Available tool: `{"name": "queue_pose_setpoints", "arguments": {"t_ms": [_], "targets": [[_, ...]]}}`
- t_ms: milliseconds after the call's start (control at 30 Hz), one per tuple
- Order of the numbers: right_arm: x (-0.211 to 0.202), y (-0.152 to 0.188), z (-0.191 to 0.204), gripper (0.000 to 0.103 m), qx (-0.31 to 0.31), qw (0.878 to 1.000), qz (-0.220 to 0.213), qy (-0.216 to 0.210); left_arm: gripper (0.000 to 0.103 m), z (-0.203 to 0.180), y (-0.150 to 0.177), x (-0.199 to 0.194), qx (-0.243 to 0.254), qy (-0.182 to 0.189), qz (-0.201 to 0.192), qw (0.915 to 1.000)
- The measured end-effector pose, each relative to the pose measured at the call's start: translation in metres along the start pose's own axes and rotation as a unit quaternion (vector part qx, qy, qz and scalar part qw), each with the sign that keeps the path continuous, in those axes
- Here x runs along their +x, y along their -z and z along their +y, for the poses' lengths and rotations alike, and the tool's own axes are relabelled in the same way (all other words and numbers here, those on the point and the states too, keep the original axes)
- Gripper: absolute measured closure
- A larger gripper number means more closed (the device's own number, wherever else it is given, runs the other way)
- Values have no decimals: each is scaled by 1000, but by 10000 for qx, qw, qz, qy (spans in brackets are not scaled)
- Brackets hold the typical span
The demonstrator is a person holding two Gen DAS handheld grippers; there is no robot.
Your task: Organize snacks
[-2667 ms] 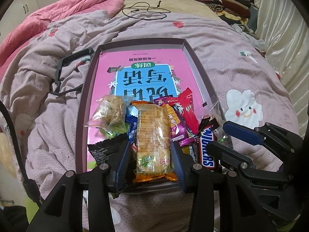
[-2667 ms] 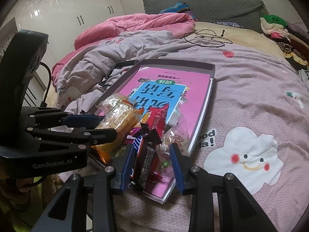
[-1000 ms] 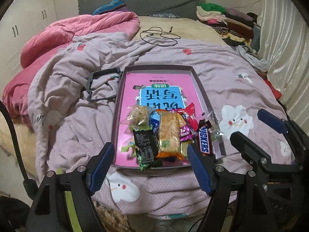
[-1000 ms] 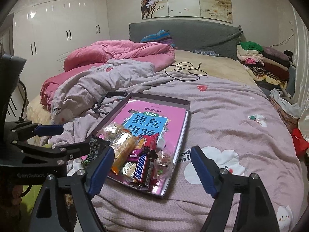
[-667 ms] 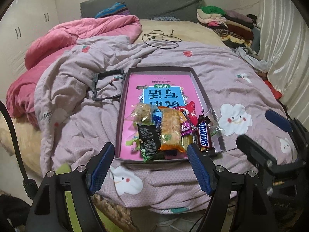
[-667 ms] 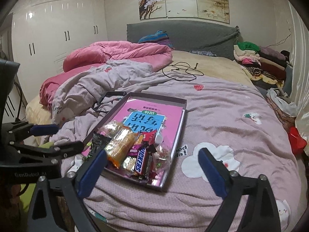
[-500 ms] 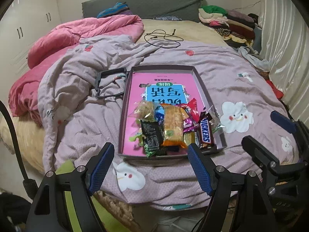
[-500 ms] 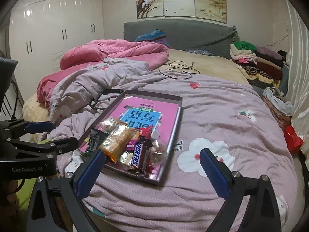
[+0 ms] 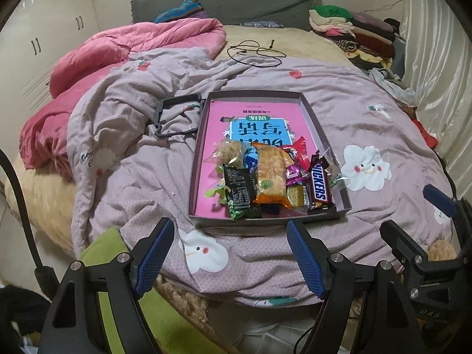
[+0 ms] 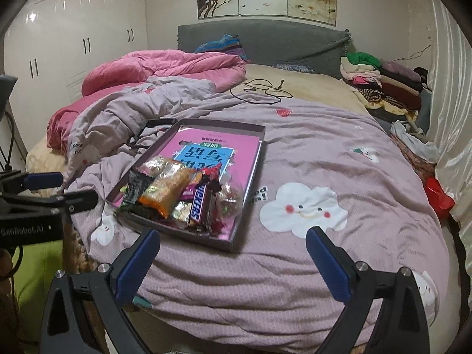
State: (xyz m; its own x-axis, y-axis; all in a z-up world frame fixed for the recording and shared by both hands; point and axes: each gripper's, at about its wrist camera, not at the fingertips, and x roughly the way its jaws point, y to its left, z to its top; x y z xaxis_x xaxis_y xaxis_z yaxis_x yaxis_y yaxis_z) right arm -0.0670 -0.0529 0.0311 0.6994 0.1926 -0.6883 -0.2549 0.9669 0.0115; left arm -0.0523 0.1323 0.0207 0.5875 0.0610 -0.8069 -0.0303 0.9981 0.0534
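Note:
A shallow grey box (image 9: 315, 129) with a pink printed floor lies on the lilac duvet; it also shows in the right wrist view (image 10: 253, 162). Several snacks sit at its near end: an orange cracker pack (image 9: 270, 177), a Snickers bar (image 9: 320, 185), a black packet (image 9: 239, 188), a clear pack (image 9: 230, 153). In the right wrist view the cracker pack (image 10: 166, 191) and Snickers bar (image 10: 200, 205) lie side by side. My left gripper (image 9: 233, 253) is open and empty, held back off the bed's edge. My right gripper (image 10: 233, 268) is open and empty, also back from the box.
A crumpled pink quilt (image 9: 124, 47) lies at the back left. A black frame (image 9: 177, 115) rests left of the box. A black cable (image 9: 256, 53) lies further back. Folded clothes (image 9: 354, 29) are stacked at the back right. A curtain (image 10: 451, 118) hangs on the right.
Both grippers let go of the snacks, opened wide and pulled back and up from the box. The cracker pack and Snickers bar stay in the box.

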Motion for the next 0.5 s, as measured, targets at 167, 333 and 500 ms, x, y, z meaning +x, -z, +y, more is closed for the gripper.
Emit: {"name": "queue_pose_setpoints", "arguments": {"t_ms": [167, 333, 500], "targets": [[-2, 3, -1, 3, 92, 9999, 51, 88, 23, 2, 3, 0, -75, -37, 19, 10000], [-1, 0, -4, 3, 226, 9990, 163, 346, 23, 1, 4, -1, -52, -54, 7, 10000], [2, 3, -6, 3, 310, 9984, 296, 358, 23, 0, 4, -1, -59, -68, 6, 10000]]}}
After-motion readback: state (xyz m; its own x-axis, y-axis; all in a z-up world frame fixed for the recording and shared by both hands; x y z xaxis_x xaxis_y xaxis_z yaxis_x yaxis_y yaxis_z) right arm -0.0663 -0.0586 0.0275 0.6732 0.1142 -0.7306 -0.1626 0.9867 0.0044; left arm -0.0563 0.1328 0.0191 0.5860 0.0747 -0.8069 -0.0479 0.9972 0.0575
